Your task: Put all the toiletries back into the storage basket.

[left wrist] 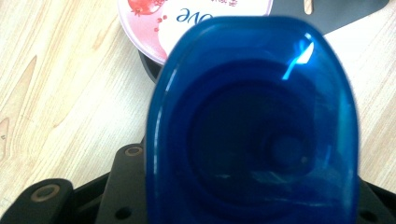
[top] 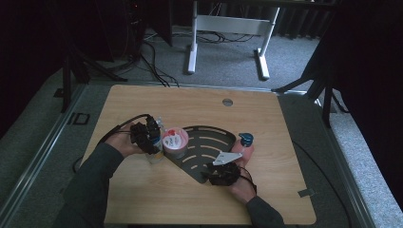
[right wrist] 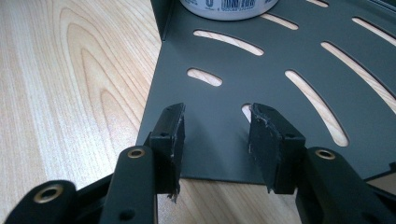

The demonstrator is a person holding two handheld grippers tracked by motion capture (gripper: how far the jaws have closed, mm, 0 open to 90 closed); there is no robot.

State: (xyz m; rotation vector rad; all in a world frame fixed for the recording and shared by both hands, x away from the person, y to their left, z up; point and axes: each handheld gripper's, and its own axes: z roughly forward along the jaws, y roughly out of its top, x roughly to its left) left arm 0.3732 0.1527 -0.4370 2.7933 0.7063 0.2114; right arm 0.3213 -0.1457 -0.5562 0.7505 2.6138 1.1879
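Here, left gripper (top: pixel 151 137) jaws clamping bottle (left wrist: pixel 252 126) for racking; right gripper (right wrist: pixel 215 140) jaws open, at six o'clock of rack (right wrist: pixel 261 93), perhaps steadying.

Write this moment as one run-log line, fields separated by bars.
left gripper: blue-capped bottle between jaws, grip hidden | right gripper: open, empty, over dark slotted tray corner | pink-lidded tub: on tray

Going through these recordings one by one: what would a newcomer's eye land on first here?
The left gripper view is dominated by a blue bottle cap pressed close to the lens, held in the left gripper, with a pink-lidded Dove jar just beyond. In the high view a dark slotted corner tray lies mid-table. The right gripper hovers open over the tray's near corner, beside a small blue-capped bottle.
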